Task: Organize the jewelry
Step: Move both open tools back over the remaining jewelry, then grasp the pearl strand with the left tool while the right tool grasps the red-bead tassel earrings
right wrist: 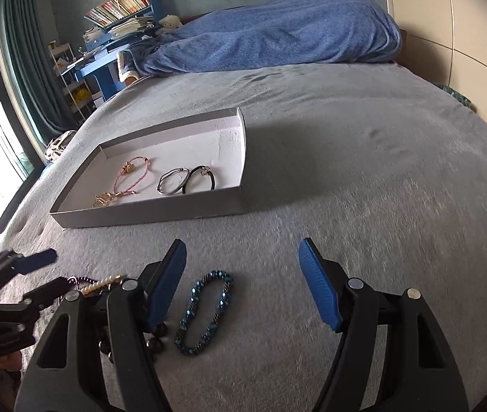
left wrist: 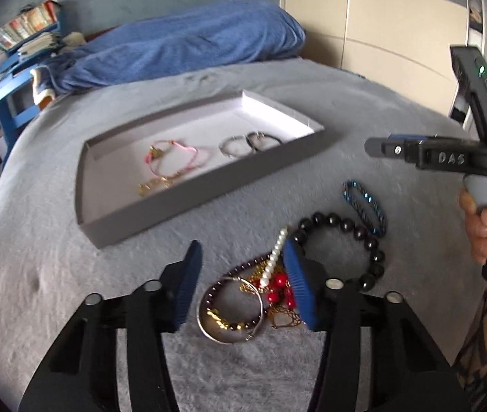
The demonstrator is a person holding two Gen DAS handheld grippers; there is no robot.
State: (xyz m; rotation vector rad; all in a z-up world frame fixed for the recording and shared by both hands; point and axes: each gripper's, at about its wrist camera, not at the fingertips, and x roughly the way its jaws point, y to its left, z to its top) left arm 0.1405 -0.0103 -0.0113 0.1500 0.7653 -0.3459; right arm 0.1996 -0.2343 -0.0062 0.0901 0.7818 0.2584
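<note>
Mid-sorting: both grippers, left gripper (left wrist: 240, 274) and right gripper (right wrist: 243, 283), hovered with fingers apart over loose jewelry on the bed; next, presumably, closing on the blue beaded bracelet (right wrist: 205, 312) for the tray (right wrist: 147, 211).

Right wrist view: left hand-held gripper (right wrist: 42, 271) cut off by the left edge, and the right one's near finger (right wrist: 161, 292) hides most of the black round-bead bracelet (right wrist: 156, 338). Left wrist view: tangled gold chains (left wrist: 283, 312) partly behind blue pad (left wrist: 296, 285), individual pieces unreadable.
</note>
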